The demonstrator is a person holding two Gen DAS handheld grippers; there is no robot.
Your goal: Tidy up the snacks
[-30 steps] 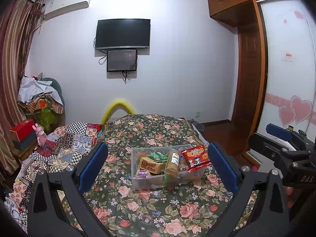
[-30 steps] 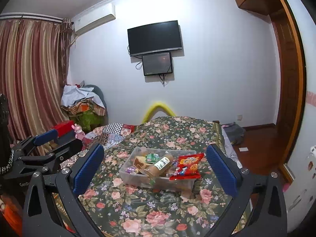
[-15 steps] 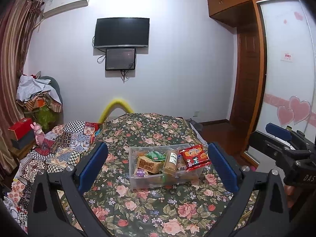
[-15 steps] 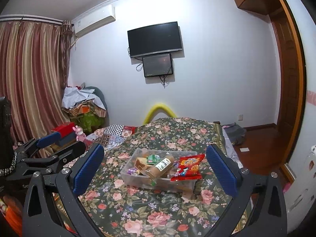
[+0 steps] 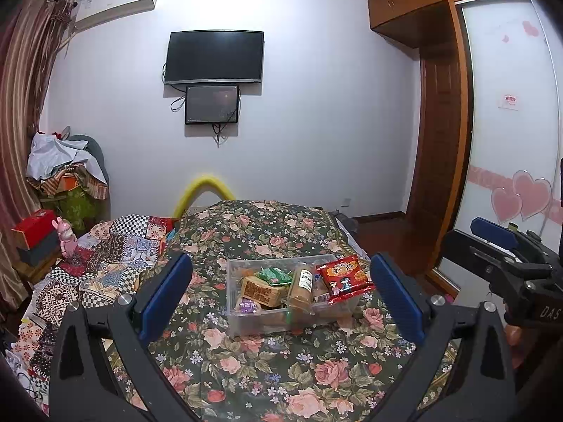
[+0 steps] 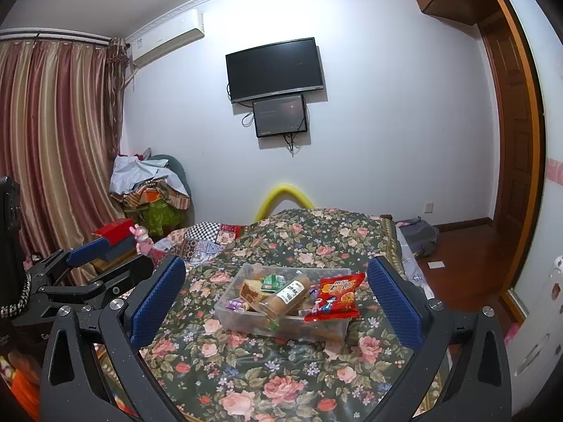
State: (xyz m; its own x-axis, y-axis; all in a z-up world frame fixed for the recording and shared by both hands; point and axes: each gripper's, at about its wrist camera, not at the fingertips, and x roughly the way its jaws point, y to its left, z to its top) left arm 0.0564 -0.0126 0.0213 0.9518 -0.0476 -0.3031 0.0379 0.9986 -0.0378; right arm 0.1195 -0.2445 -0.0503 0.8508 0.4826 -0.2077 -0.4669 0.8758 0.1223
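Bed w/ floral quilt [image 5: 267,362] filled the lower half of both views; a patchwork blanket [image 5: 105,263] lay along its left side. Wall-mounted TV [image 6: 274,69] hung on the far wall, a smaller screen [image 6: 280,116] just below it. Only the right wrist view showed the full curtain [image 6: 56,140] and A/C unit [image 6: 167,37]; only the left wrist view showed the frosted wardrobe door w/ pink hearts [image 5: 520,200]. Clear snack bin [image 5: 246,323] sat mid-bed, between the fingers of each gripper but well beyond them. It held a red snack packet [image 5: 344,277] propped on its right rim, a tan wrapped roll [image 6: 286,295], a brown pack [image 5: 262,290], a green pack [image 5: 274,275] and, approx., a small purple item [image 5: 247,306], too small to identify. Left gripper [image 5: 279,297] and right gripper [image 6: 276,299]: jaws wide apart, nothing held.
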